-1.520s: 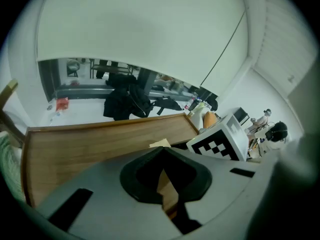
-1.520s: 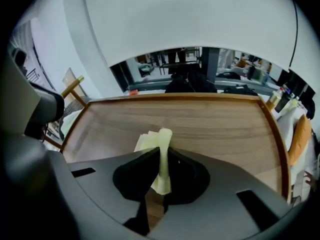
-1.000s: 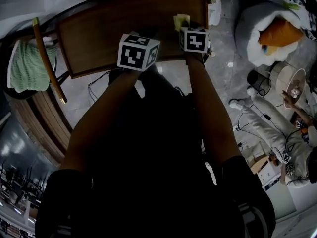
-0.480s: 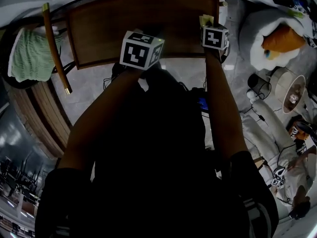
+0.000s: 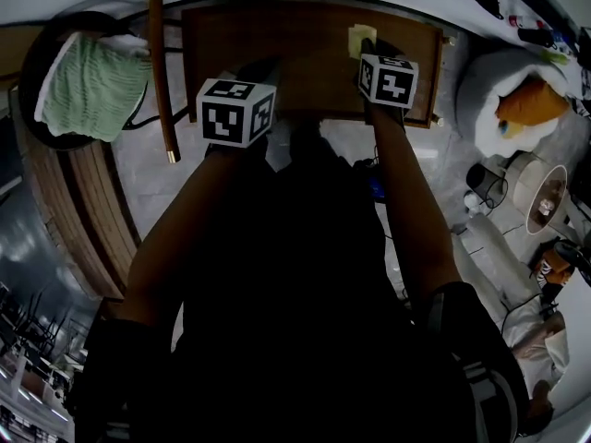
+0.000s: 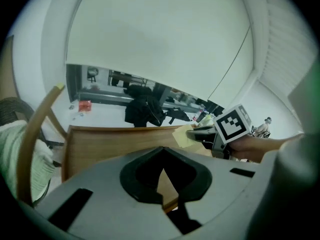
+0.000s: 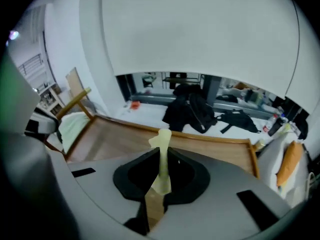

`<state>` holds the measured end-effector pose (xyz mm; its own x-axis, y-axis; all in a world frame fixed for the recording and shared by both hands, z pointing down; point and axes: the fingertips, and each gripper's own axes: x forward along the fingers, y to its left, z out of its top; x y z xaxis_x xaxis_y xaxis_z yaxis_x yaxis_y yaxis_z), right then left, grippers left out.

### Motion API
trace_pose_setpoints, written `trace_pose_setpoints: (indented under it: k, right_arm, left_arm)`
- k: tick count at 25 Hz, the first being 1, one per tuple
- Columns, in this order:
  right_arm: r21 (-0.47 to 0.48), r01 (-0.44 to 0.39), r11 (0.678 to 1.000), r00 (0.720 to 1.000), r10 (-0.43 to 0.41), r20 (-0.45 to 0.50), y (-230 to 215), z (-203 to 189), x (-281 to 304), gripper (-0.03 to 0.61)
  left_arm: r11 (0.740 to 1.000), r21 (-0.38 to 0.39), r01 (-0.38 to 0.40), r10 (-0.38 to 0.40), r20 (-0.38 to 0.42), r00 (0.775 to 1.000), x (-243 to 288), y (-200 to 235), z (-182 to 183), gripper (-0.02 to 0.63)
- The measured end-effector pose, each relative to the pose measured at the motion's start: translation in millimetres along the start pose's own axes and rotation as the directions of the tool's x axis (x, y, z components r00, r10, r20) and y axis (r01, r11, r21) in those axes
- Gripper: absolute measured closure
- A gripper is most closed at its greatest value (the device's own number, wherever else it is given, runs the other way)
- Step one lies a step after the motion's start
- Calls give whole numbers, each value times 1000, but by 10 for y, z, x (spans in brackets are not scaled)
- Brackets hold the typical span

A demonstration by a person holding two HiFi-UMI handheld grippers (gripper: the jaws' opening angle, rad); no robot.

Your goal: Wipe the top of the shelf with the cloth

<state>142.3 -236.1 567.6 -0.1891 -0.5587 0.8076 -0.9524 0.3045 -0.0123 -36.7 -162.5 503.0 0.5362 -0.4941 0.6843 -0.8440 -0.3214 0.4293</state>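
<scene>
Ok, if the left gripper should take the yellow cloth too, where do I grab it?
Take the free flap of the cloth sticking out past the right gripper's tips, coming from the left over the shelf top. The right jaws pinch the rest edge-on, so only that flap is exposed. The left gripper is shut: open it first.

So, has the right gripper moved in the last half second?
Yes: right gripper and cloth slid left along the shelf, away from its right end.
</scene>
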Motion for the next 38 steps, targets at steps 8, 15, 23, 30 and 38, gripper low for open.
trace_pose_setpoints:
  k: [8,15,23,30,38]
  right_arm:
    - [-66,-301,951,952,304,27,2256,413,259,535]
    - [-26,-408,913,912,406,-59,3417,197,634,535]
    - [-33,-431,902,894,421,-151,3803,-229,854,535]
    - [-94,-402,911,907,382,-176,3599,-394,914,535]
    - [-25,-296,955,943,288,-164,2515,-567,793,534]
  left_arm:
    - [992,-58,-110,114,73,991,-933,924,-12,603]
    - [988,-74,-139,144,74,987,-1368,1430,-152,603]
    - [992,-65,-113,116,52,992,-1408,1509,-295,603]
    - [995,-45,-93,95,27,995,-1256,1351,-304,603]
    - [999,-21,-35,34,-31,999,-748,898,-332,603]
